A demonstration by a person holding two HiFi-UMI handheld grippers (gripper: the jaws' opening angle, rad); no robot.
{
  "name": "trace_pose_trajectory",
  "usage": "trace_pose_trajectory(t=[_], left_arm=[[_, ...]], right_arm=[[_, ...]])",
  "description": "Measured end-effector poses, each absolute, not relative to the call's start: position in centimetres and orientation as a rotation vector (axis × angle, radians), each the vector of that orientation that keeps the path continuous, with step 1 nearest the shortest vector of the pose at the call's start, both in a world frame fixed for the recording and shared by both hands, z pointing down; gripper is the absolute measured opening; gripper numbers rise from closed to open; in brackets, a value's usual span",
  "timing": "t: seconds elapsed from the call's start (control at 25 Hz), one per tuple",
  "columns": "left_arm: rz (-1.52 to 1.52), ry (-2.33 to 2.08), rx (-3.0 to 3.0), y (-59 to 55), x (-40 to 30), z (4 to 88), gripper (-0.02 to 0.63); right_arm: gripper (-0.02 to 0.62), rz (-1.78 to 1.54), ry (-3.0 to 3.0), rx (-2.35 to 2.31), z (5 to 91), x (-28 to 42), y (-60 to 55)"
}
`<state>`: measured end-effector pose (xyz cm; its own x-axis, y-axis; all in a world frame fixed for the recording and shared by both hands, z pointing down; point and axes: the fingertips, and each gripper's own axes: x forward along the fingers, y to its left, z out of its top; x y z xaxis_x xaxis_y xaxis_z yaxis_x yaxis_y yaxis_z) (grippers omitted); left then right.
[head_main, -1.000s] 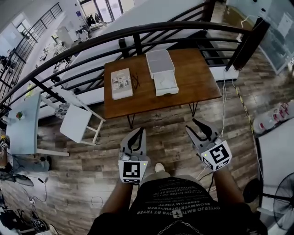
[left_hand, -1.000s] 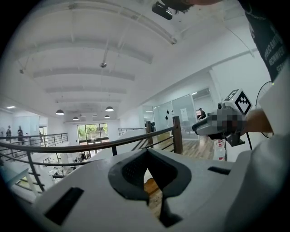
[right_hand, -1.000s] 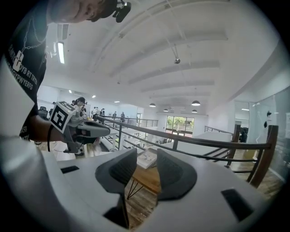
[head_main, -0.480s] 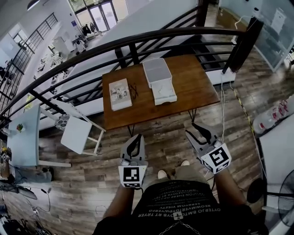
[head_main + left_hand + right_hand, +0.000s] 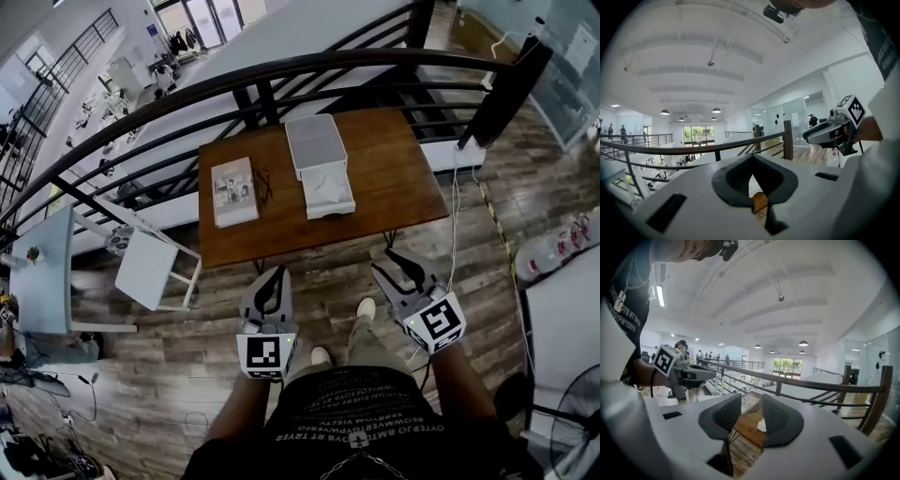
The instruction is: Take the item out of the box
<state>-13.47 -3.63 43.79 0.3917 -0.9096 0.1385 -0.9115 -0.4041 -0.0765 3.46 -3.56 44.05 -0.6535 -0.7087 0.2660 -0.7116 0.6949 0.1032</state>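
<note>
**White box (image 5: 321, 169) seen on the wooden table (image 5: 394, 169), both grippers empty and well short of it**

The left gripper (image 5: 273, 274) was held with its jaws drawn together at the tips and nothing gripped. Only a sliver of the table was seen through the gap behind the tips. The right gripper (image 5: 382, 262) was held with its jaws roughly half apart and nothing between them. Table edge and floor were framed in that gap. Both grippers were held low before the person, over the plank floor (image 5: 216, 309), well apart from the table and touching nothing.

Counted from left to right, there were one white stool (image 5: 150, 269), one booklet (image 5: 234, 191), one small dark object (image 5: 264, 184) just beside the booklet, and one white box. The box was laid open in two parts, the lid (image 5: 314, 141) farther off and the tray (image 5: 325, 195) nearer. One table and two grippers were counted.

The item in the tray could not be told apart from the white around it. The dark object was too small to be identified. In both gripper views, most of the table was hidden behind the gripper's own body.
</note>
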Motion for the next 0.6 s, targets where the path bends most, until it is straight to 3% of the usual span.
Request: trace_pose_trajectory(t=[0.6], left_arm=[[0.176, -1.805, 2.635, -14.4, -10.6, 43.1, 0.005]], right_arm=[[0.129, 0.052, -2.664, 0.981, 45.3, 4.1, -15.5]])
